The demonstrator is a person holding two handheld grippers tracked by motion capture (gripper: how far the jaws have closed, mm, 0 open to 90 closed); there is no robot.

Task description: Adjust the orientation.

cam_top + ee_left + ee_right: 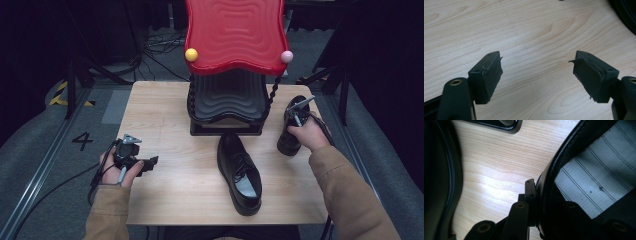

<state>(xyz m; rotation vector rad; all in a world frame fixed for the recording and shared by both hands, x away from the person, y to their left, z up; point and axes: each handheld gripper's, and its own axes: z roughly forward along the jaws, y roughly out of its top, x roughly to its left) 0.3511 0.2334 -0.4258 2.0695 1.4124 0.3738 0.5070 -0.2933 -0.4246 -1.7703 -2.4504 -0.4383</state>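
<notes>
Right tool [296, 116] clamped on black shoe's [288, 141] collar; left tool [146, 165] apart, over bare table [165, 105]

In the high view the right hand [306, 134] and its right gripper [296, 114] cover the upper part of the black shoe [288, 142] at the right table edge, so its opening cannot be seen there. In the right gripper view that shoe's wall [554, 177] hides the inner jaw, and the picture's edges cut off the shoe. The red canopy [234, 35] of the shoe rack [227, 107] hides the rack's far shelves and is cut off at the top.
</notes>
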